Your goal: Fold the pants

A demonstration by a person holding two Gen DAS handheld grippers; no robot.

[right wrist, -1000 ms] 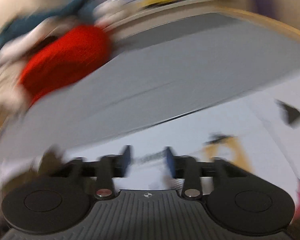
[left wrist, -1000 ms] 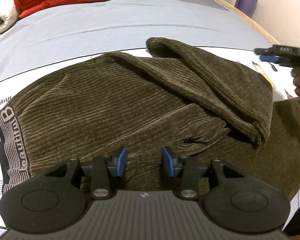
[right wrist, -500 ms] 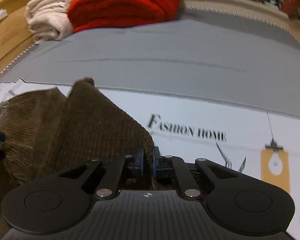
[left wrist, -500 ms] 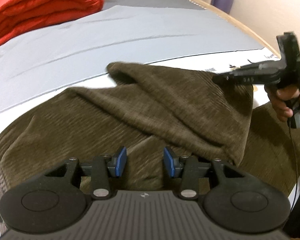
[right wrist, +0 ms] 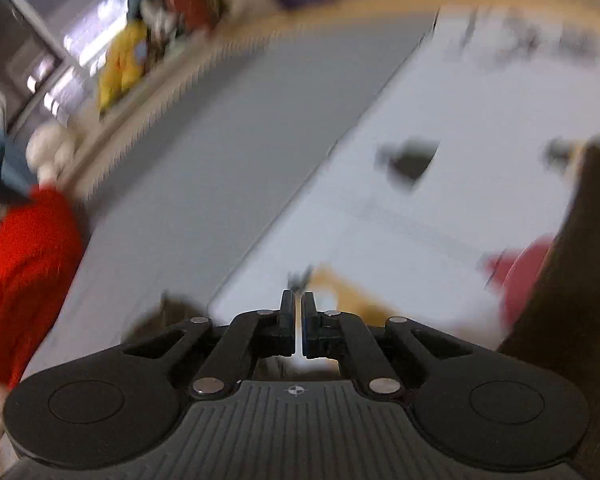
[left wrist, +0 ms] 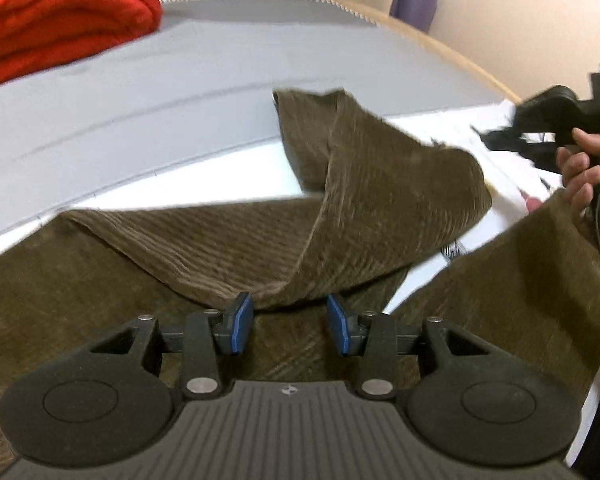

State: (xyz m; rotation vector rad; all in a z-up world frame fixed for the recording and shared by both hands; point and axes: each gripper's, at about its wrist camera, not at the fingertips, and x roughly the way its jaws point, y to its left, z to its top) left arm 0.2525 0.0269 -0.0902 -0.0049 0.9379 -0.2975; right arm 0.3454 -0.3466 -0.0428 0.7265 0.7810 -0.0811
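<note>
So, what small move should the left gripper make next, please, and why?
Probably ease the left gripper down and close on the near fold of the pants leg: its jaws stand open and empty just above that fold, and the leg lies twisted while the right gripper is shut near its raised corner.

Both grippers are black: the left gripper (left wrist: 290, 323) has blue pads (left wrist: 242, 322), round side discs, silver screws and a ribbed base with a crosshair mark; the right gripper (right wrist: 297, 322) looks alike.
</note>
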